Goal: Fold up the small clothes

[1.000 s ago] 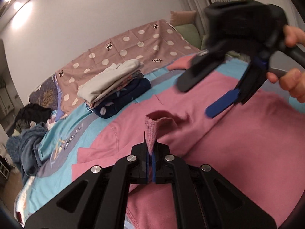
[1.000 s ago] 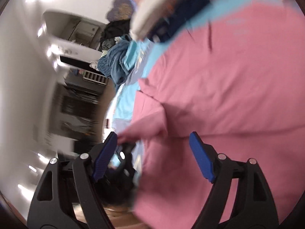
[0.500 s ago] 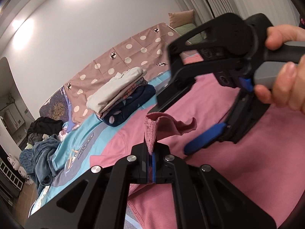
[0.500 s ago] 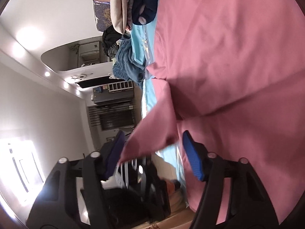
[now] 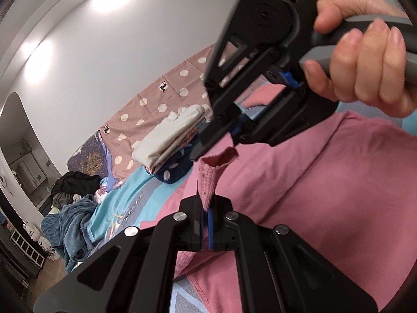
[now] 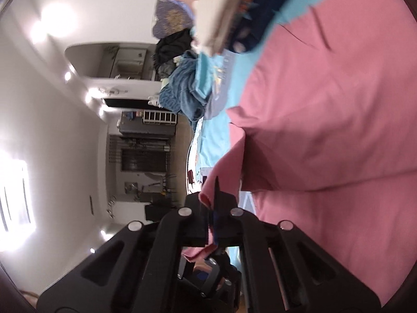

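Both grippers now pinching pink garment [image 5: 325, 182], right gripper [image 6: 212, 208] newly closed

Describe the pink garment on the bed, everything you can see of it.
The pink garment is a soft knit, sweatshirt-like top, spread mostly flat over the blue sheet with long shallow creases. Its ribbed cuff is lifted off the bed and pinched in the left claw. The right claw is shut on that sleeve's other end, so the sleeve hangs between them.

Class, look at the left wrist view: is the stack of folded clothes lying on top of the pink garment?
No. The folded stack rests farther back on the turquoise sheet, beyond the pink garment.
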Tool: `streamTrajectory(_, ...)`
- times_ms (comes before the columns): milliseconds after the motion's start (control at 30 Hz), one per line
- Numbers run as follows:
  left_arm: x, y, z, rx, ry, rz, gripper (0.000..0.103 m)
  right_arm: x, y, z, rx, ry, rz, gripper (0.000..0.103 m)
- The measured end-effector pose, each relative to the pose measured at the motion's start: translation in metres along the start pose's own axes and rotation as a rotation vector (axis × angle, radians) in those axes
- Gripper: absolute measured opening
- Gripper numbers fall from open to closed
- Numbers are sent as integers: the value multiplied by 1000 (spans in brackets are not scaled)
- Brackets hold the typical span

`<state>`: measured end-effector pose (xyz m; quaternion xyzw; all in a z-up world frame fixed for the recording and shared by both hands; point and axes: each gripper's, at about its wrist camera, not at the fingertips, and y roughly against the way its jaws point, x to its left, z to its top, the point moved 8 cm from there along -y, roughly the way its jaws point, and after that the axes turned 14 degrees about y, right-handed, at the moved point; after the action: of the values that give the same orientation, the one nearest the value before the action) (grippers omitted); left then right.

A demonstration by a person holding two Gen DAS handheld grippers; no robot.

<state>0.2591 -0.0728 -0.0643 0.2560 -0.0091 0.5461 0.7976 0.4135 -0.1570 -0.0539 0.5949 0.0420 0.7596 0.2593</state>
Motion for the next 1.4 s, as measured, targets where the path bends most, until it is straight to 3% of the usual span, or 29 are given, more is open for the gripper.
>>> streamTrajectory(267,-5,-9,56,-66,38,43,2,58,28,33,45,193,-64,2)
streamTrajectory(467,-9,-9,112,-107,197,-20,2,88,66,59,32,304,-113,2)
streamTrajectory(667,-29,-17,145,-132,262,-74,2,96,108,77,-15,341,-177,2)
streamTrajectory(1033,-92,-40,153,-81,306,-144,2,48,156,83,-79,275,-217,2)
streamTrajectory(1400,-152,-87,119,45,328,-173,2,-38,174,83,-47,220,-225,2)
